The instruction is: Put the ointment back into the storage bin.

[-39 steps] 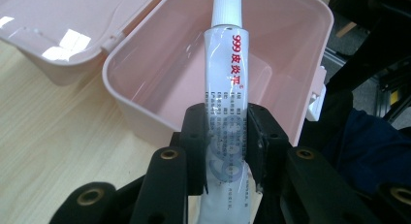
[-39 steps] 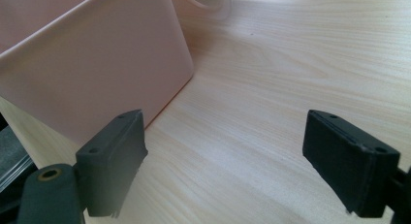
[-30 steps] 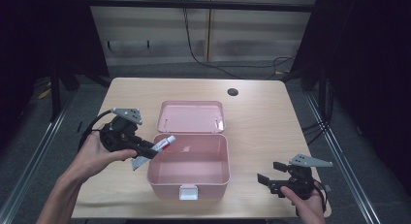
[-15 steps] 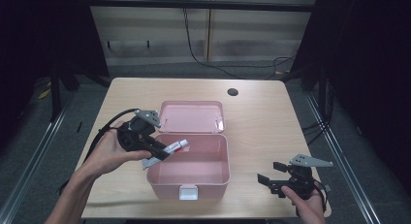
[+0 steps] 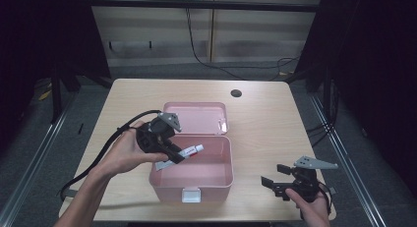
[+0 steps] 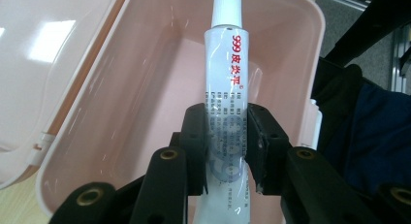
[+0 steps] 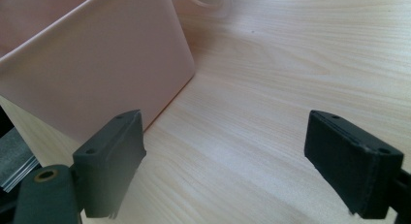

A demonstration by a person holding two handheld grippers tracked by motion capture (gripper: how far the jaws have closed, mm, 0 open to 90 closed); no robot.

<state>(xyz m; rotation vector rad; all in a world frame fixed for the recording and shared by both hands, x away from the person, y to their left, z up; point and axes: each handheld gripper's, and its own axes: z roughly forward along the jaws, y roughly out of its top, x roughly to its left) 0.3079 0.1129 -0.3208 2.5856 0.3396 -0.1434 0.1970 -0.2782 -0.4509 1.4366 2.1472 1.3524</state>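
Observation:
A white ointment tube (image 6: 225, 83) with red print and a white cap is clamped between the jaws of my left gripper (image 6: 227, 146). In the high view the left gripper (image 5: 172, 156) holds that tube (image 5: 189, 151) over the left rim of the open pink box (image 5: 196, 185), cap pointing right into the box. The box's inside (image 6: 145, 103) looks bare beneath the tube. My right gripper (image 5: 274, 184) stands open near the table's front right, jaws wide apart over bare wood, with the pink box's wall (image 7: 97, 64) to its left.
The pink lid (image 5: 196, 117) lies folded back behind the box. A wooden table (image 5: 265, 124) carries everything; a dark round hole (image 5: 236, 93) sits near its far edge. A black cable (image 5: 105, 148) trails from the left gripper. Dark floor and rails flank the table.
My left gripper has carried the tube rightward, from beside the box's left wall to over its rim and inside. The right gripper has stayed put.

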